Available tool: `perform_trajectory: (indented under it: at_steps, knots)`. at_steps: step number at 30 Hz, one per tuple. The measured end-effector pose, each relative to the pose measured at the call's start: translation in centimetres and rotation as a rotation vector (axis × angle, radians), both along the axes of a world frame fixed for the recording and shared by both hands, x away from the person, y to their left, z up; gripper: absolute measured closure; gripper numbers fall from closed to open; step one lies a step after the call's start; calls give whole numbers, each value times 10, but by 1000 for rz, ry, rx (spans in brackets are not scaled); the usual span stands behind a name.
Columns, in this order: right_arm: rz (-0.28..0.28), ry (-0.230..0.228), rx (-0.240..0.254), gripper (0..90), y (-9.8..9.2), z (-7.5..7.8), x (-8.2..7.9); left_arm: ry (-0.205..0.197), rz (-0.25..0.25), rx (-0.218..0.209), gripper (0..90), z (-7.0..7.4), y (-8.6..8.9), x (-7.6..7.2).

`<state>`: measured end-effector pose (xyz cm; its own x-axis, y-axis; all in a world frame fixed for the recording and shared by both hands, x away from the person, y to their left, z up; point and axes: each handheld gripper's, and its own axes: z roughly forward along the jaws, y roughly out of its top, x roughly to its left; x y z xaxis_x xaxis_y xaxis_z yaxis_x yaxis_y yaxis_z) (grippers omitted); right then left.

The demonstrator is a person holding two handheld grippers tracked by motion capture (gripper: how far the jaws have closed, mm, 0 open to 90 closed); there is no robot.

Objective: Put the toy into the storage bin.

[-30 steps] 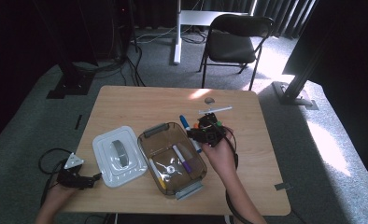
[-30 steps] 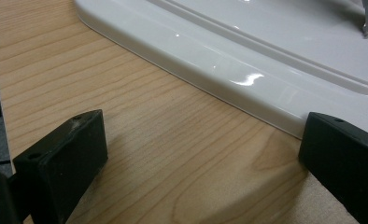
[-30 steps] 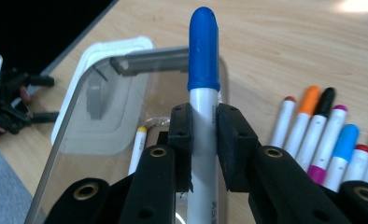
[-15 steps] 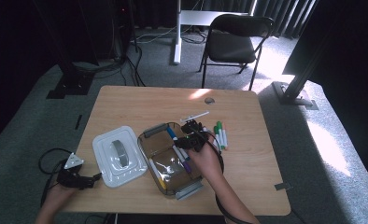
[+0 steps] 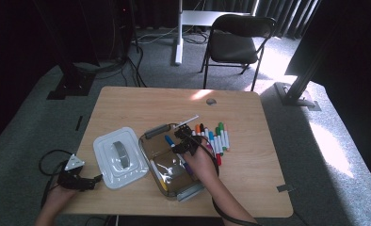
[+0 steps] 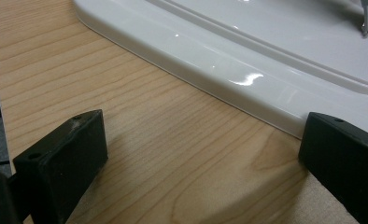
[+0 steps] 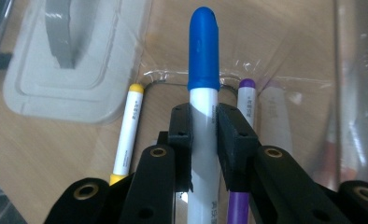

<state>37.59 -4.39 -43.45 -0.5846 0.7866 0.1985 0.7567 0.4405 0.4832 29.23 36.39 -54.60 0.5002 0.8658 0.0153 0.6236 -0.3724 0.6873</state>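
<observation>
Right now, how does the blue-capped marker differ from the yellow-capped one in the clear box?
The blue-capped marker is clamped between the jaws of the right gripper, raised over the clear box; the yellow-capped marker lies loose on the box floor. The blue one's cap is long and rounded, while the yellow one shows short yellow ends. The blue marker looks thicker, though it is nearer the camera. Both have white barrels and point roughly the same way.

The white lid [image 5: 120, 157] lies flat on the wooden table [image 5: 268, 179], to the left of the right gripper [image 5: 177, 143]. A row of loose markers [image 5: 213, 136] lies just right of that gripper. A black folding chair [image 5: 237, 44] stands well beyond it, past the table's far edge.
</observation>
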Motion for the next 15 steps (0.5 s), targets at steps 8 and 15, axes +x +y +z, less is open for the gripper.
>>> perform_trajectory:
  at_steps: [8, 15]
  knots:
    - [40, 43, -41, 766, 17, -7, 4, 0, 0, 2, 17, 0, 0, 0]
    - [92, 83, -90, 766, 34, -16, 2, 1, 0, 0, 17, 0, 0, 0]
